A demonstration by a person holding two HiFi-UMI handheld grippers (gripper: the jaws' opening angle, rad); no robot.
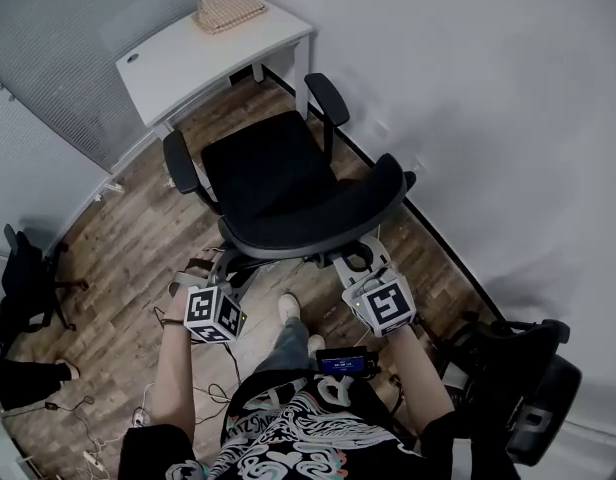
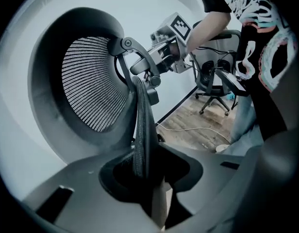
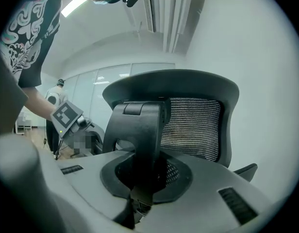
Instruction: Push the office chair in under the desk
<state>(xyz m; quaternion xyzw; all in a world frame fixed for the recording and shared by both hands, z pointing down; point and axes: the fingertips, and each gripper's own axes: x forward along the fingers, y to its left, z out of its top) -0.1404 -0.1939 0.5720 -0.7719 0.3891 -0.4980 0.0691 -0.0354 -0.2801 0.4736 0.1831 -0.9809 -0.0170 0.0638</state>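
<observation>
1. Head view shows us the office chair standing just short of the desk. Its seat faces the desk but is not yet under it, and its backrest is on the side away from the desk.
2. We see a chair that is black all over, with a broad padded seat and two curved armrests on thin posts. The rounded backrest has a smooth plastic frame that holds a fine ribbed mesh.
3. A thick moulded plastic spine rises behind the backrest, on the side far from the desk.
4. Our left gripper points steeply down. It is clamped on the thin side edge of the backrest, which runs upright between its jaws.
5. Our right gripper lies nearly level, with its jaws closed on the spine.
6. Both our forearms reach from the body toward the desk, with the marker cubes facing up.
7. The desk is white, flat and rectangular, with a woven pad at its far end. It stands on a wood-plank floor beside a pale wall.
</observation>
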